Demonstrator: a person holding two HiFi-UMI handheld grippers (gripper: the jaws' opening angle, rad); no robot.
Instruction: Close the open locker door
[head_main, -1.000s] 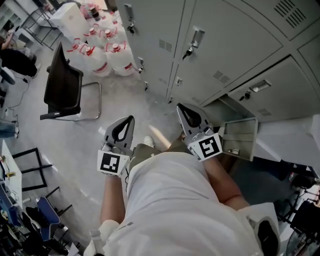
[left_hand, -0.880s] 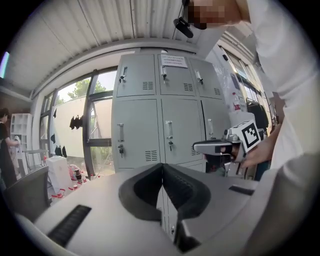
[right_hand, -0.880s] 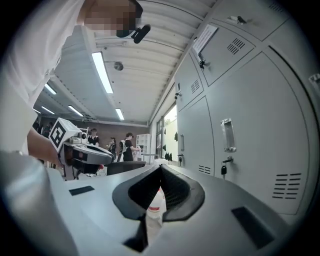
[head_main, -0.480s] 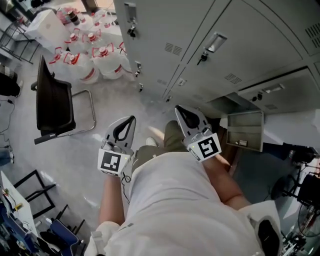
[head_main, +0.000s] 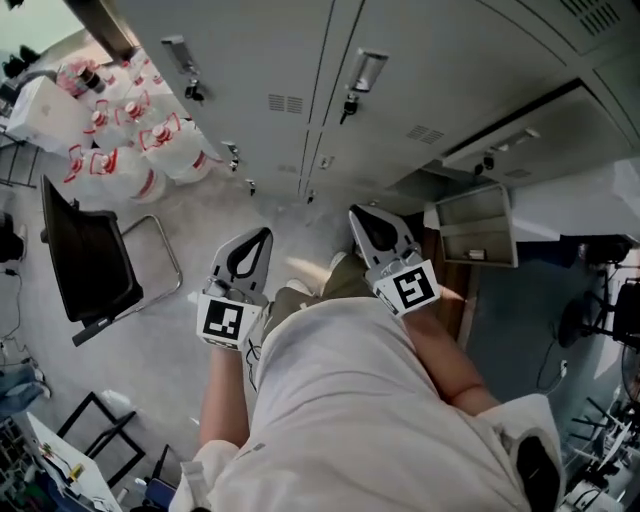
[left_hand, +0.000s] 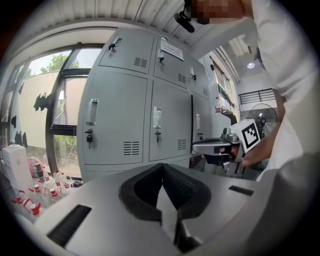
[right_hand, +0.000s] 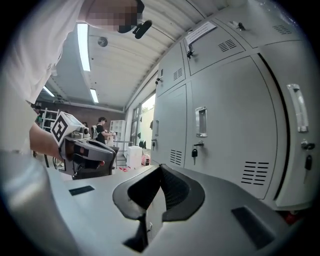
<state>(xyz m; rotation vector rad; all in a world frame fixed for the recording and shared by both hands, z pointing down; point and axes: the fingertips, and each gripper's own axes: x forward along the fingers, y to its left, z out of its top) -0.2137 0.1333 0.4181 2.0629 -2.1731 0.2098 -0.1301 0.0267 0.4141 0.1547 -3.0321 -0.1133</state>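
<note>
The open locker door (head_main: 477, 227) is a small grey panel that swings out low from the bank of grey lockers (head_main: 430, 60), just right of my right gripper. In the head view both grippers are held in front of the person's body, side by side. My left gripper (head_main: 264, 234) is shut with nothing in it, and it points at closed lockers (left_hand: 117, 125). My right gripper (head_main: 357, 211) is also shut and empty, a short way left of the open door and apart from it. Each gripper view shows the other one: the right gripper (left_hand: 220, 148) and the left gripper (right_hand: 86, 150).
Several water jugs with red caps (head_main: 130, 150) stand on the floor at the left end of the lockers. A black chair (head_main: 88, 262) stands left of me. Padlocks and keys hang from the closed doors (right_hand: 195, 152). A fan and cables (head_main: 600, 320) are on the right.
The view has swung toward the lockers: the chair and jugs slid left and the lockers fill more of the top. The open door stays open beside my right gripper. Both grippers remain shut.
</note>
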